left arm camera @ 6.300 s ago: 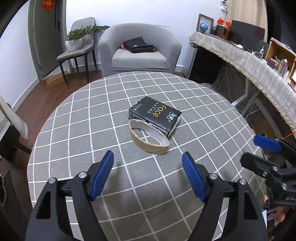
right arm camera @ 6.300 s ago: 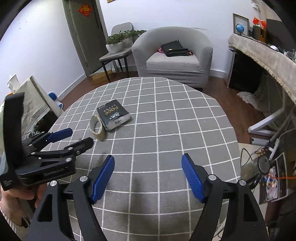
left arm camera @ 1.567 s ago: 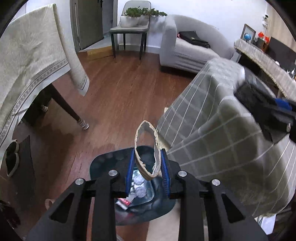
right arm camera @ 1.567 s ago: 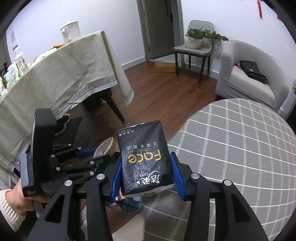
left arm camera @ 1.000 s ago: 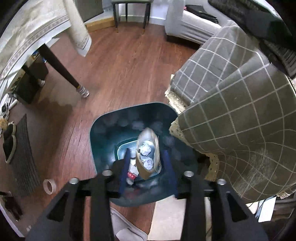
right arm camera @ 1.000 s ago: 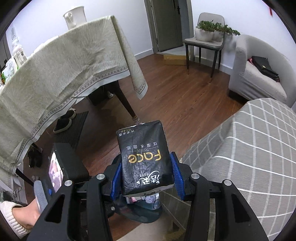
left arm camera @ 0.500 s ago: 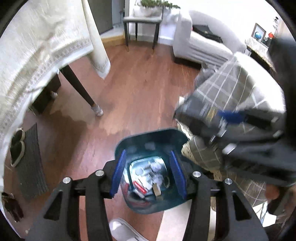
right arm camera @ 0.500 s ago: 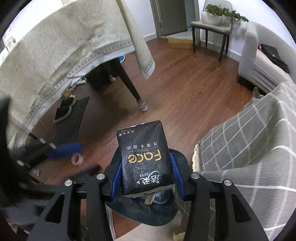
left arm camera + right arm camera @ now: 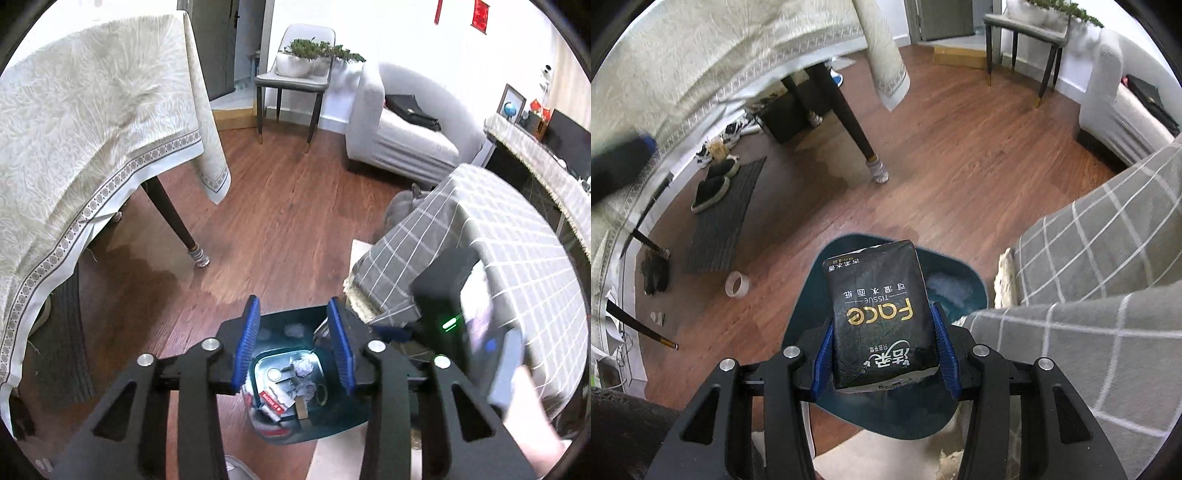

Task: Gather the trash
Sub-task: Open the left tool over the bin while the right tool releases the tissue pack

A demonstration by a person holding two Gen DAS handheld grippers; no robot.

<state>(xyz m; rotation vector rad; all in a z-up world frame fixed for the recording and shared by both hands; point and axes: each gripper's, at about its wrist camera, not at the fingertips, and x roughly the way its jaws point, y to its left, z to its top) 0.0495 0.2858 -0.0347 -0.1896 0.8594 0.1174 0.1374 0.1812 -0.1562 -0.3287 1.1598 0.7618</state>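
Over the bin point(image 9: 964, 284) I have the right gripper point(image 9: 884, 347) pointed steeply down, its blue pads pressed on both long sides of the black tissue pack point(image 9: 881, 314), which stands up from the jaws with its printed face toward the camera. I read that grip near the pack's lower end as deliberate: most of the pack hangs out past the fingers, so it should fall clear once I let go. The bin's dark teal rim shows on the pack's far side and to its right, so the pack sits above the opening rather than beside it. My left gripper point(image 9: 293, 347) is empty; its jaws are closing on nothing, and between them I look straight into the bin point(image 9: 284, 325), where crumpled paper and a red wrapper point(image 9: 273, 398) lie at the bottom. On the right the checked tablecloth point(image 9: 1089, 266) hangs down just beside the rim, so that is the tight side; a drift that way could snag the fringe. Toward the wooden floor point(image 9: 960, 166) on the far and left sides there is open room. A tape roll point(image 9: 737, 283) lies on the floor to the left of the bin, apart from it.
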